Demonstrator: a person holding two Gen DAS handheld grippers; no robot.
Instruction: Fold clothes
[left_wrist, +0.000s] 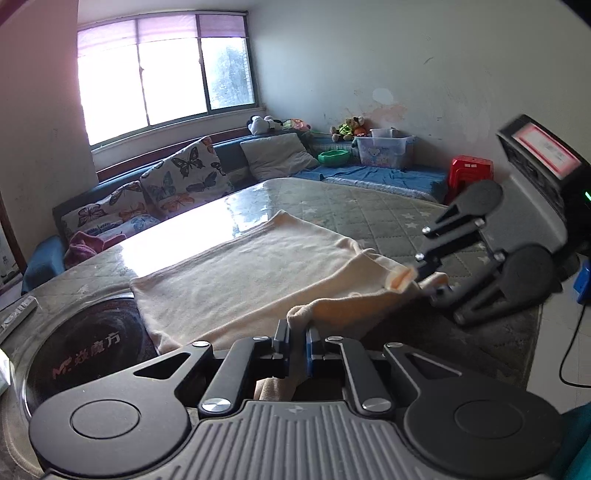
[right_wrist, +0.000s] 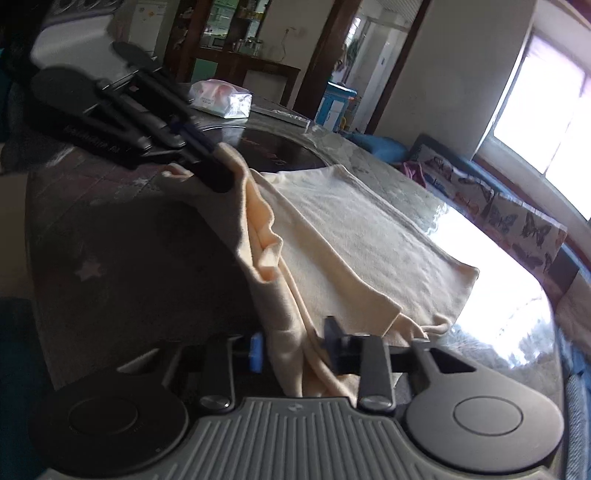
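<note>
Left wrist view: the left gripper (left_wrist: 297, 341), black metal with ribbed grey housing, has its jaws clamped on a bunched fold of the cream garment (left_wrist: 243, 273), a soft, napped knit lying mostly flat on the table (left_wrist: 369, 210), whose quilted grey-green cover with pale stars lies under a glossy clear sheet. Opposite, the right gripper (left_wrist: 424, 273) pinches another corner of the same cloth. A round black disc (left_wrist: 85, 347) sits under the sheet beside the garment.

Right wrist view: the right gripper (right_wrist: 295, 350) is closed on a gathered, wrinkled edge of the cream garment (right_wrist: 362, 229), which drapes in folds up to the left gripper (right_wrist: 218, 166), also clamped on it. A plastic-wrapped tissue pack (right_wrist: 221, 98) rests beyond.
</note>
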